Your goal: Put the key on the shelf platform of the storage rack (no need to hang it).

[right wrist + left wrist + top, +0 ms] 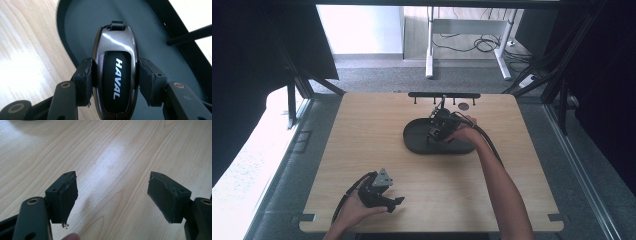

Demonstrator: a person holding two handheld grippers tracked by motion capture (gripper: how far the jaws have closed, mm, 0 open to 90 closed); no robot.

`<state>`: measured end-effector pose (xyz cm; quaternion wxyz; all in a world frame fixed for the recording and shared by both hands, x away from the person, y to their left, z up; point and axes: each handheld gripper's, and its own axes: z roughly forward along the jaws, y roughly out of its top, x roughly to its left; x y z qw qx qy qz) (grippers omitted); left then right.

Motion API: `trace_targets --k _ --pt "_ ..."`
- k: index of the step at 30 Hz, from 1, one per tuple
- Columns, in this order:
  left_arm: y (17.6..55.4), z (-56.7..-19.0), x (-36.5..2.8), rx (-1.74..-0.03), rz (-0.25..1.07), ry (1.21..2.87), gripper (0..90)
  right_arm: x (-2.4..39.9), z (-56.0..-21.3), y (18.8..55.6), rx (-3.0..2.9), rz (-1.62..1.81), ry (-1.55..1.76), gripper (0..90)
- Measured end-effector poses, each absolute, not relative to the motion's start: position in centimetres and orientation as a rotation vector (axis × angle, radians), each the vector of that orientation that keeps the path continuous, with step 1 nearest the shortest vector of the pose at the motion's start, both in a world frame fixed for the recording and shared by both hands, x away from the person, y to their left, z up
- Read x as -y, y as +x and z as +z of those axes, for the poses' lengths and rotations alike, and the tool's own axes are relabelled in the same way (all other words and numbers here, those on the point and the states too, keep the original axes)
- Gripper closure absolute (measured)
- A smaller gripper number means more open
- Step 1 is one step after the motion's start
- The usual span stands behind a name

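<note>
In the right gripper view, the key fob [115, 75], glossy and marked HAVAL, stands with its long axis running up the frame, its loop end toward the top, pinched at mid-length by the right gripper [115, 83], one pad on each long side. It hangs over the dark oval tray [412, 145] at the centre of the high view. The left gripper [112, 200] gapes wide over bare table [120, 152], lower left in the high view.
</note>
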<state>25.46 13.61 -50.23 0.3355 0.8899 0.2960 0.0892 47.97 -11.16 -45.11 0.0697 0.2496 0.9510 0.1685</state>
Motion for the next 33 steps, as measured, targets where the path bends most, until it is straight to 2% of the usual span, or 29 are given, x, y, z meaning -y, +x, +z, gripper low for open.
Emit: trace_targets --k 33 --pt "25.5 -50.6 -13.2 -0.755 0.221 2.348 24.3 13.8 -48.9 49.8 -2.782 0.318 0.829 49.1"
